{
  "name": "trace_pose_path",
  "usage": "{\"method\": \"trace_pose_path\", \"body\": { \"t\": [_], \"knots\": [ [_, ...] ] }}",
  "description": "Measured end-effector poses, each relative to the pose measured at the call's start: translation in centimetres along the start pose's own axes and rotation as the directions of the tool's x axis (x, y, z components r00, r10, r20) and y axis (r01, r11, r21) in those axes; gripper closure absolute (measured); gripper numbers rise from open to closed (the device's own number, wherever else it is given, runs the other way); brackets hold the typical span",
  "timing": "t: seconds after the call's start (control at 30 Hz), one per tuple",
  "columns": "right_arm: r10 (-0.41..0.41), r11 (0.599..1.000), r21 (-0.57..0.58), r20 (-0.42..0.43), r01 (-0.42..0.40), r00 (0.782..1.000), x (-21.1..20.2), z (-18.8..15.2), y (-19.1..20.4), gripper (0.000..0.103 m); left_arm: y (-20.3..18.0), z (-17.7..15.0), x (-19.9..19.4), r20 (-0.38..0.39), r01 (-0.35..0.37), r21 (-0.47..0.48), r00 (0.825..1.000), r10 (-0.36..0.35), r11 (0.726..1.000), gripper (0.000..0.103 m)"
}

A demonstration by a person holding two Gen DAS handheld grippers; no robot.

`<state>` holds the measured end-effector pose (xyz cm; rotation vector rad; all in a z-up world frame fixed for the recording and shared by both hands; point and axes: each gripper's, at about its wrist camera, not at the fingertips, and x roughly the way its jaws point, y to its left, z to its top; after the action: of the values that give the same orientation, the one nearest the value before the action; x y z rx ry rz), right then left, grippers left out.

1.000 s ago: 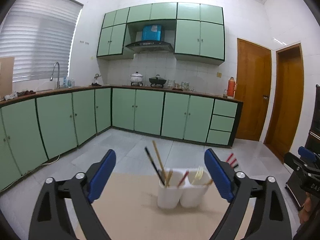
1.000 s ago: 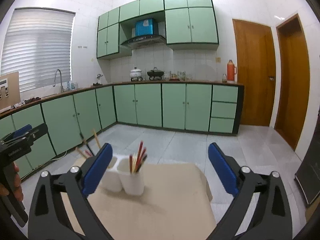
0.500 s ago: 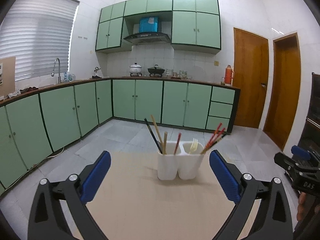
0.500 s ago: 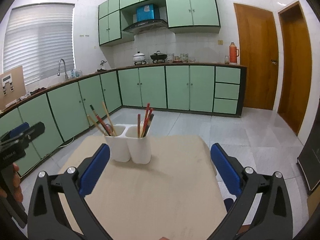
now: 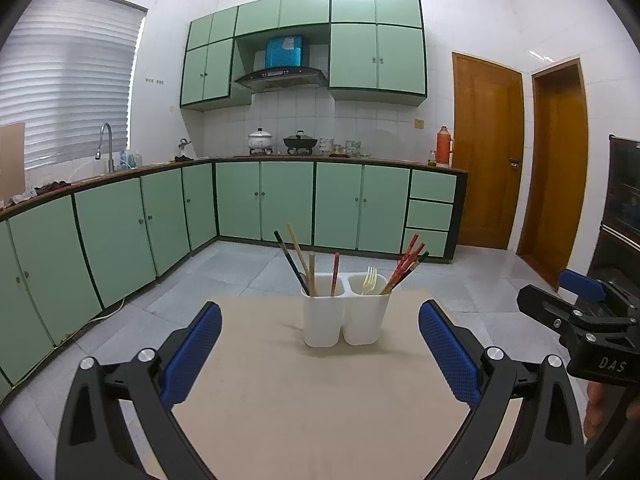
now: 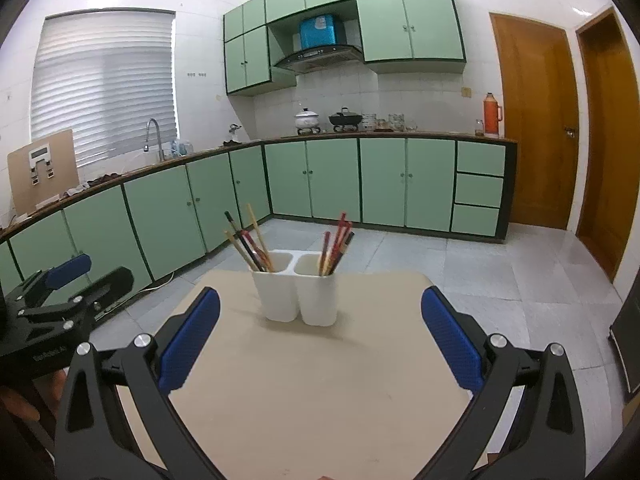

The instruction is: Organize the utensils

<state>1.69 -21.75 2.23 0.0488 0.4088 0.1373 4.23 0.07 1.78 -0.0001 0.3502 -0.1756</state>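
A white two-compartment utensil holder (image 5: 345, 311) stands on the beige table (image 5: 320, 400), also in the right wrist view (image 6: 297, 295). Its left compartment holds dark and wooden chopsticks (image 5: 298, 258). Its right compartment holds a pale fork (image 5: 370, 279) and red chopsticks (image 5: 406, 266). My left gripper (image 5: 320, 356) is open and empty, short of the holder. My right gripper (image 6: 320, 340) is open and empty, also short of it. Each gripper shows at the edge of the other's view, the right one (image 5: 580, 320) and the left one (image 6: 60, 292).
Green kitchen cabinets (image 5: 280, 204) line the far wall and left side. Two wooden doors (image 5: 488, 156) stand at the right. A dark appliance (image 5: 624, 208) is at the far right. The table's far edge (image 5: 320, 298) lies just behind the holder.
Both grippers have pulled back and tilted down, so the holder sits further away and more of the table shows. Both stay open and empty.
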Motion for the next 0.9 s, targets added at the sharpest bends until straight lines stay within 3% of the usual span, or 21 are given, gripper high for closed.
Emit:
{"method": "trace_pose_path", "body": {
  "t": [0.9],
  "knots": [
    [0.039,0.998,-0.040,0.044,-0.038,0.998,-1.4,2.0,1.5,0.005,-0.4,0.8,-1.9,0.057,0.004,-0.001,0.998,-0.004,1.000,0.006]
  ]
}}
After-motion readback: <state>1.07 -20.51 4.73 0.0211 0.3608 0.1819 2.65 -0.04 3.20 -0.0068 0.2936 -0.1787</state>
